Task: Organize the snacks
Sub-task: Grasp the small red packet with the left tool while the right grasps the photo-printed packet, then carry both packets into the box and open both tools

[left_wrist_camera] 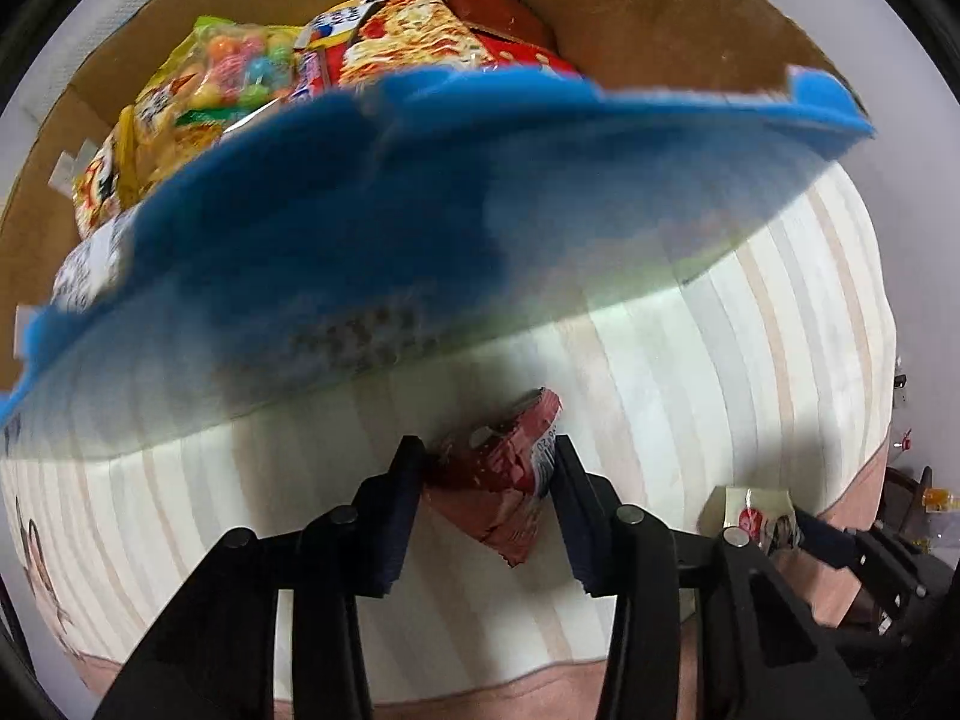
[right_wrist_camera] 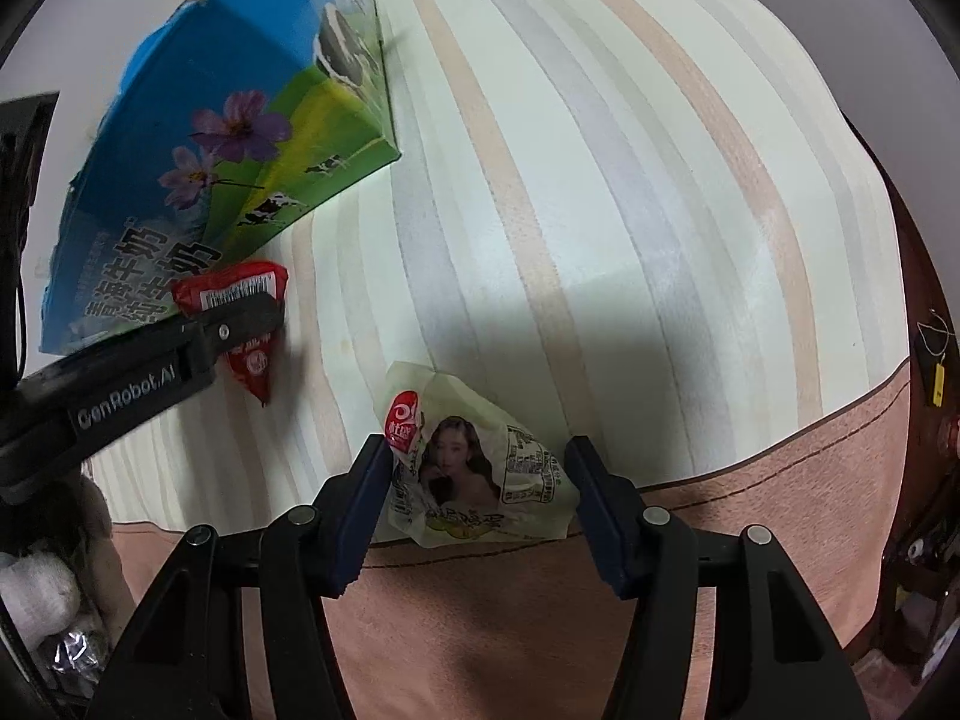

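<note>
Both pickups are under way. The left gripper (left_wrist_camera: pixel 489 504) pinches a red snack packet (left_wrist_camera: pixel 501 480) on the striped cloth (left_wrist_camera: pixel 690 360); the right gripper (right_wrist_camera: pixel 474 504) brackets a pale green packet (right_wrist_camera: pixel 474 468), both pads touching. Next, likely lift both into the carton (left_wrist_camera: pixel 360 228) at far left, which holds several packets already. Loose packets: two.

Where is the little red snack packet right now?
The red snack packet lies on the striped cloth, pinched between the left gripper fingers, just beside the blue carton.
</note>
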The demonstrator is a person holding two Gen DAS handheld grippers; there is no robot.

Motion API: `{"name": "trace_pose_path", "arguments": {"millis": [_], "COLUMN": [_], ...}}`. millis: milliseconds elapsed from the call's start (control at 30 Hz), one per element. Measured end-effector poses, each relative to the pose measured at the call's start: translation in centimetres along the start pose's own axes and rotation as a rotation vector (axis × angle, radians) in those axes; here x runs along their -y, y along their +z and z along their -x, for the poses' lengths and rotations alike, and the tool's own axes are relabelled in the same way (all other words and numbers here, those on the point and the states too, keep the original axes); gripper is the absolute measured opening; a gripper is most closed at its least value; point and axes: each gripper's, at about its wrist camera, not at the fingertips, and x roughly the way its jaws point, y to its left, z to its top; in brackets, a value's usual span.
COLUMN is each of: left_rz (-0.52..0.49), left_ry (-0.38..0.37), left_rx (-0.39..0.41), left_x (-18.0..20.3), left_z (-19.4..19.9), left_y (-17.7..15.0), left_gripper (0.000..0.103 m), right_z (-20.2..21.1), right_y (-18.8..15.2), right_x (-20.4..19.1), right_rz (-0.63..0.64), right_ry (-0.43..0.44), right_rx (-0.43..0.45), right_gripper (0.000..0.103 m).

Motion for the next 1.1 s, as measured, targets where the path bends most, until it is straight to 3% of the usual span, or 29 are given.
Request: {"name": "trace_pose_path", "arguments": {"millis": [200,467,700,1000,1067,1100], "left_rz": [0.048,0.165,0.266,0.24,0.228,0.225], "left_ry": [0.0,-0.024,-0.06,-0.054,-0.04,-0.025], "left_rx": [-0.028,-0.147,-0.168,-0.171,-0.166,-0.159], "left_x": [-2.6,-6.3,-8.5,-9.3,-7.5,-6.6], "left_z": [1.7,1.2,-1.5,-2.7,-1.7,-1.6], "left_y": [-5.7,-14.9,-15.7,-14.9,-15.5,-15.5], "left_gripper": [0.037,0.037,0.044,0.046,0.045,0.042], "right_z": [0.1,-1.6,-3.1,-4.9,-5.3,-5.4], "right_y": [-2.0,-7.8,-8.5,-9.1,-9.6,-9.7], "right_x": [-0.6,-3.7,-4.3,-7.2,-7.9,-8.1], "right_rz": [0.078,0.277,0.25,0.285,0.325,0.338], "right_ry": [0.034,0.013,-0.031,-0.104,-0.153,-0.162], "right_rx": [-0.039,-0.175,-0.19,-0.162,-0.146,-0.142], "right_gripper": [0.062,0.062,0.063,0.068,0.057,0.057]}}
